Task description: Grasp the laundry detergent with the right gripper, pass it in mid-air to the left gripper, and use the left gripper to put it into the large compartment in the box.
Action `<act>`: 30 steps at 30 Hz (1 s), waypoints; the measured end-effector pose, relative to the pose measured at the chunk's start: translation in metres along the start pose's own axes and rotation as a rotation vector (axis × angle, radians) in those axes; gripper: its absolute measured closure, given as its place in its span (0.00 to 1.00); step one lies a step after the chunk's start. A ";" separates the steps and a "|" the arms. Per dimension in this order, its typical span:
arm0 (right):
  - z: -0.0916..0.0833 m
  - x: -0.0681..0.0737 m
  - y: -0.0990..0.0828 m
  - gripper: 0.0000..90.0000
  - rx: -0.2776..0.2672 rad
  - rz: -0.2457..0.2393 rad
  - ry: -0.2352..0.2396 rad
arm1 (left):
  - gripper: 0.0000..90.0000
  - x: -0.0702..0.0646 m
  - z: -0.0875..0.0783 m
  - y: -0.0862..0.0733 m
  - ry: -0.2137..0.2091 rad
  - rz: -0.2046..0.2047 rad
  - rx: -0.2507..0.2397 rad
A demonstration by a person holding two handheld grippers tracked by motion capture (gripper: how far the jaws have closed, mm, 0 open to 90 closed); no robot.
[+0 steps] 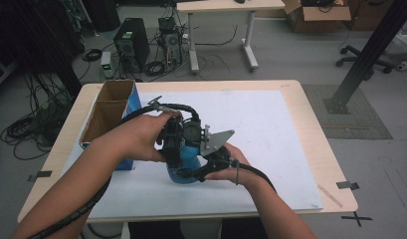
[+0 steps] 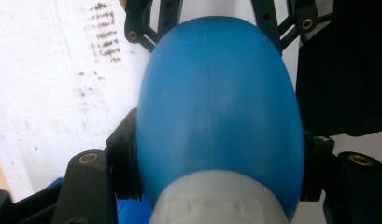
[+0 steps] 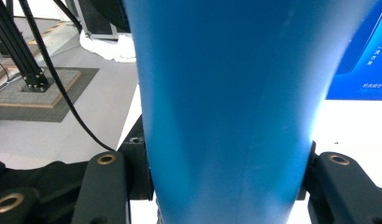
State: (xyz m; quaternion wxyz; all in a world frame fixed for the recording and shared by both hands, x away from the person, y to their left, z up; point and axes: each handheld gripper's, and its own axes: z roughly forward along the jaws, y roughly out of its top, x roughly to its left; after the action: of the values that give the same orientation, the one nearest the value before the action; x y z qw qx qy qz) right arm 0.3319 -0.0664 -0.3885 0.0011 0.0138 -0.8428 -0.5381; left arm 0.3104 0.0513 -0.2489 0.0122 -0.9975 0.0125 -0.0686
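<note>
— What is under you, and what is around?

— I work on a pale wooden table (image 1: 310, 149) covered by a white sheet (image 1: 270, 144). At its left edge stands an open brown cardboard box with blue sides (image 1: 109, 117). Behind the table I see a grey floor with cables, a black computer tower (image 1: 132, 44) and a second desk (image 1: 226, 6).

— What can you not see well?

— In the high view my hands and both tools cover most of the blue smooth plastic bottle (image 1: 187, 167); only its lower body shows. Its top is hidden there. In the right gripper view the bottle is cut off above and below.

— How does the bottle lie?

— It stands on the sheet, near the table's front middle, long axis about upright. In the left gripper view a pale ribbed neck part (image 2: 216, 200) is towards the camera.

— And your jaws?

— My left gripper (image 1: 172, 144) is clenched on the bottle, pads on both sides. My right gripper (image 1: 193, 174) also grasps the same bottle.
</note>
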 end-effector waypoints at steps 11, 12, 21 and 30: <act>-0.002 0.000 0.001 0.49 -0.006 -0.012 -0.010 | 0.42 0.001 -0.005 -0.002 0.003 -0.014 -0.011; -0.003 0.000 0.002 0.49 -0.007 -0.019 -0.016 | 0.42 0.001 -0.007 -0.002 -0.001 -0.021 -0.007; -0.005 0.001 0.004 0.47 -0.043 -0.009 -0.014 | 0.42 0.001 -0.013 0.003 0.007 -0.021 0.002; -0.008 0.000 0.000 0.21 -0.070 0.045 -0.048 | 0.42 0.006 -0.019 0.003 0.020 -0.035 0.024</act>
State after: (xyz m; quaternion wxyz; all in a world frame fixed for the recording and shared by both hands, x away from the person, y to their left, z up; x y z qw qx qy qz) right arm 0.3323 -0.0734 -0.3858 -0.0065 -0.0184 -0.8234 -0.5671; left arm 0.3134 0.0480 -0.2291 0.0230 -0.9966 -0.0056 -0.0789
